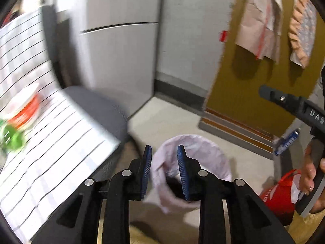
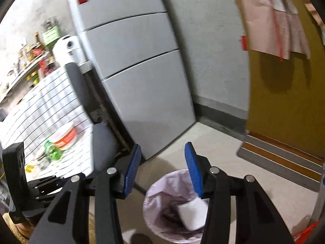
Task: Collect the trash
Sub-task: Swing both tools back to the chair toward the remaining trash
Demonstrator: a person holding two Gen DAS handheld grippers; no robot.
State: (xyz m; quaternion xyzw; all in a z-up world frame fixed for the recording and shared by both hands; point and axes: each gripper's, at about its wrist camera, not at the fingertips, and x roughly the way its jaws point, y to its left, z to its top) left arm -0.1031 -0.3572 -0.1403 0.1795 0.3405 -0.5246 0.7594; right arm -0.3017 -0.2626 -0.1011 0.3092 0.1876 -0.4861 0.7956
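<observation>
A trash bin (image 1: 191, 162) lined with a pale pink bag stands on the floor; it also shows in the right wrist view (image 2: 162, 205). A white crumpled piece (image 2: 193, 213) lies inside it. My left gripper (image 1: 164, 152) is open and empty, above the bin's near rim. My right gripper (image 2: 162, 152) is open and empty, above the bin. On the striped tablecloth (image 1: 40, 142) sit a red-and-white bowl (image 1: 24, 109) and a green wrapper (image 1: 12, 138); the bowl (image 2: 65, 136) and the wrapper (image 2: 52, 150) also show in the right wrist view.
A grey chair (image 1: 97, 109) stands between table and bin. A white fridge (image 2: 142, 81) and a yellow door (image 1: 254, 81) are behind. A red bag (image 1: 280, 195) lies on the floor at the right. Shelves with jars (image 2: 30, 61) are at the far left.
</observation>
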